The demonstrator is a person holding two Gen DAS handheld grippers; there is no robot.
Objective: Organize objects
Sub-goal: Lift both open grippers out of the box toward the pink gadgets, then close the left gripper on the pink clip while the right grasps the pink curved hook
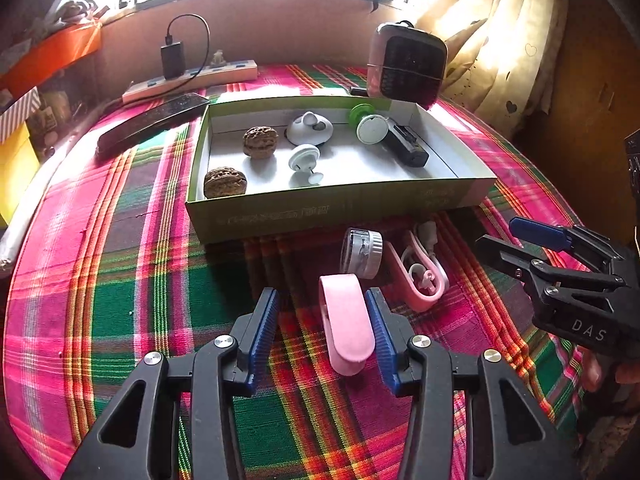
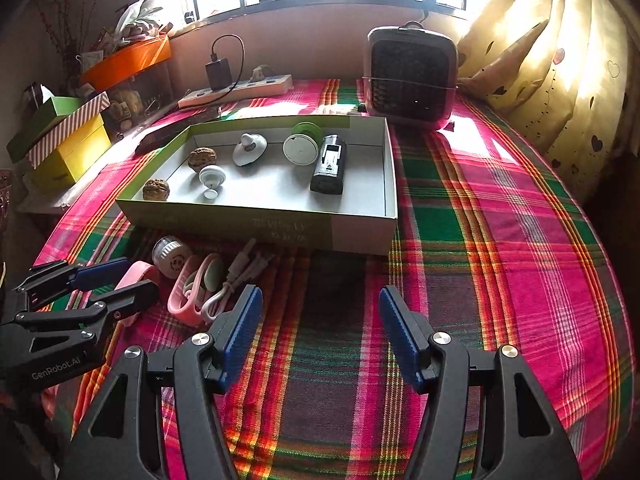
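Observation:
An open green-and-white box [image 1: 336,204] [image 2: 360,236] on the plaid cloth holds two walnuts [image 1: 260,141], two white knobs [image 1: 304,158], a green-and-white reel [image 1: 370,126] and a black device [image 1: 406,146]. In front of it lie a pink clip [image 1: 346,338] [image 2: 138,274], a white cap [image 1: 362,252] [image 2: 172,258], and a pink holder with a white cable [image 1: 422,276] [image 2: 196,294]. My left gripper [image 1: 326,314] [image 2: 110,284] is open around the pink clip, which lies against the right finger. My right gripper [image 2: 320,312] [image 1: 516,246] is open and empty over the cloth.
A pink-and-black fan heater [image 1: 406,64] [image 2: 410,80] stands behind the box. A power strip with a charger [image 1: 188,76] [image 2: 236,90] and a dark remote [image 1: 152,124] lie at the back left. Coloured boxes [image 2: 68,140] stack at the left; a curtain [image 2: 560,80] hangs at the right.

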